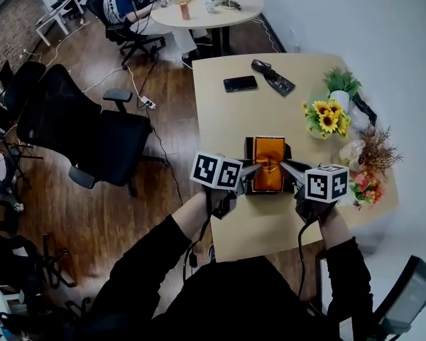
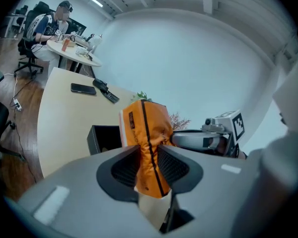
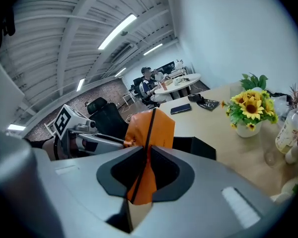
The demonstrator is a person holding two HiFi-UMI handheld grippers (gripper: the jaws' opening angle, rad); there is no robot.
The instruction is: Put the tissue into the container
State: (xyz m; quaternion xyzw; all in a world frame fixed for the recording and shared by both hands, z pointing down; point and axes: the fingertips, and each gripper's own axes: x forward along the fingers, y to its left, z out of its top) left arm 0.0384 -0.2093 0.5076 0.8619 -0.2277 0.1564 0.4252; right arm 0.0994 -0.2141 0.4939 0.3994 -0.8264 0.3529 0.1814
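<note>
Left gripper (image 1: 254,168) and right gripper (image 1: 284,165) clamp the orange tissue pack (image 1: 269,163) from opposite sides in the head view, with the pack over the black container (image 1: 247,145) on the beige table (image 1: 220,98). Left gripper view: jaws closed on the pack's lower end, pack upright, open container just behind it, phone (image 2: 83,89) farther back. Right gripper view: jaws pinch the pack's crumpled end, container behind it, sunflowers (image 3: 251,108) off right.

Ahead of the left tongs (image 1: 258,168) and right tongs (image 1: 282,165), the table (image 1: 227,119) lies bare up to the phone (image 1: 240,84). Sunflowers (image 1: 328,119) and a bottle (image 3: 289,130) crowd the right tongs' outer side.
</note>
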